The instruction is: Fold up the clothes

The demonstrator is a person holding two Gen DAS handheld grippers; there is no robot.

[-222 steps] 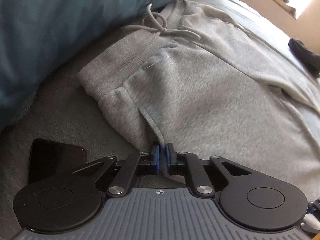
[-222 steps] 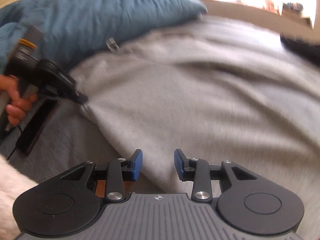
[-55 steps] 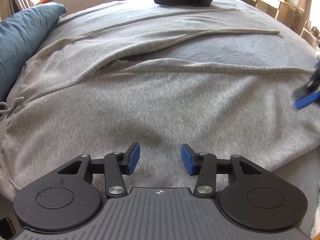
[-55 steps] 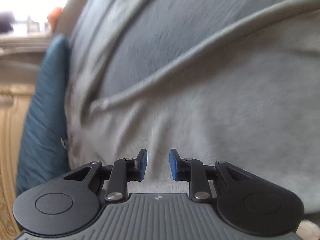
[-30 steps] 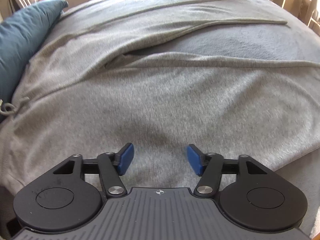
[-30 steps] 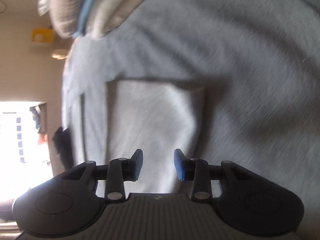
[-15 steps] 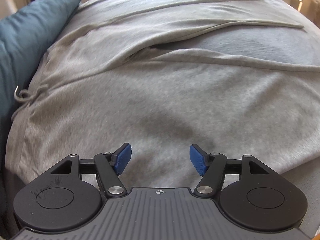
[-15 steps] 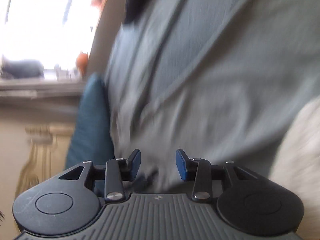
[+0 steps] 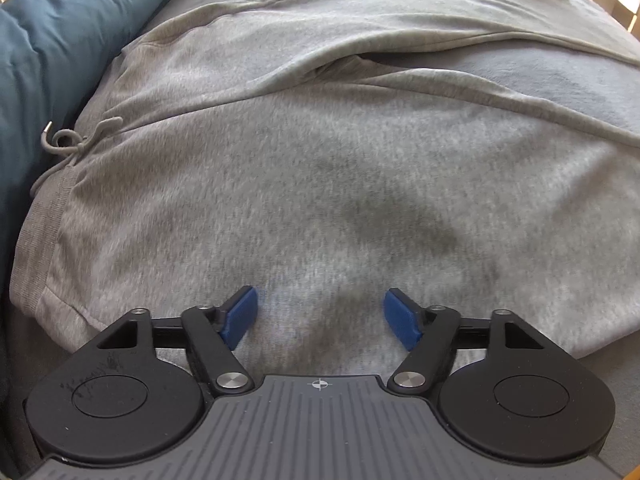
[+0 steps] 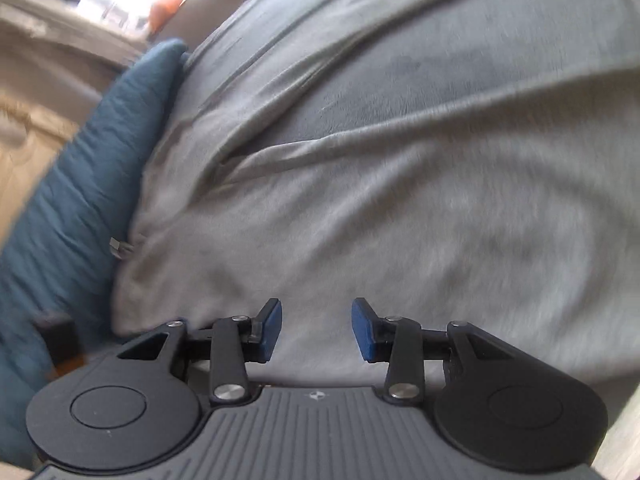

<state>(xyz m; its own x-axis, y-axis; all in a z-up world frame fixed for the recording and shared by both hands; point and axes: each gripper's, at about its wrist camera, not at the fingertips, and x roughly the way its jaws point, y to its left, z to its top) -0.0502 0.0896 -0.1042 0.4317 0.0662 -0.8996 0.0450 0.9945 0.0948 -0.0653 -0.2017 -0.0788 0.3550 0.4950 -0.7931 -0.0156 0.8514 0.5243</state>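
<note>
Your left hand-held gripper (image 9: pixel 320 316) hovers over the grey sweatpants (image 9: pixel 320 184) — jaws opening, gripping nothing; right hand-held gripper (image 10: pixel 317 330) partly open — empty, teal pillow (image 10: pixel 92 184) alongside.

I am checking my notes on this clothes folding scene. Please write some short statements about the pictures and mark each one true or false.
1. The grey sweatpants lie spread out flat. True.
2. The left gripper is shut on the sweatpants. False: its jaws are opening, with no cloth pinched between them.
3. A teal pillow lies beside the waistband. True.
4. The drawstring is red. False: it is grey.
5. The right gripper holds a sock. False: it is open and holds nothing.
</note>
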